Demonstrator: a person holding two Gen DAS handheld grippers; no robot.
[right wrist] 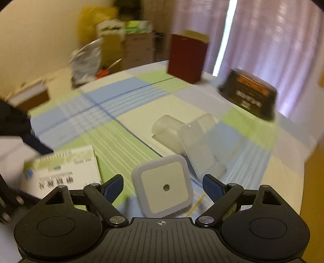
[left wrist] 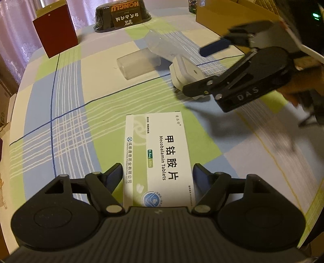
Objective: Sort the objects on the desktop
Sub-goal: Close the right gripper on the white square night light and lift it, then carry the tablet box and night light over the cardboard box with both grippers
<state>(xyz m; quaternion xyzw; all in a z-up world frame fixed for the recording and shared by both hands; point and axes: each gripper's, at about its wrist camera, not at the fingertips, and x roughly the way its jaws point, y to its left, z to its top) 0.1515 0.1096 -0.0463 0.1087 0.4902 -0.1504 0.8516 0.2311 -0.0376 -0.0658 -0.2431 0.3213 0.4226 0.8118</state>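
**Both grippers poised over separate items on the checked cloth**

Checked tablecloth [left wrist: 66, 113] in green, blue and cream fills both views, with lilac curtains behind and a dark red box [left wrist: 54, 30] and a black wrapped tub [left wrist: 122, 17] standing at the far edge. Down at the near side, the left gripper [left wrist: 158, 176] is spread wide, its blue pads flanking the end of the white Mecobalamin tablet box [left wrist: 160, 157], which lies flat on the cloth; neither pad appears to touch it. Over on the right, the right gripper [right wrist: 163, 185] is wide too, framing the square white night-light plug [right wrist: 165, 187]; contact isn't clear through the blur. Just beyond lie two clear plastic cases [right wrist: 182, 131], touching each other.

My read: each gripper is lining up a grasp, or equally could have just let go. No sorting spot is evident, so where these items belong can't be judged. If pick-ups are coming, each calls for centring and closing squarely on the narrow sides.
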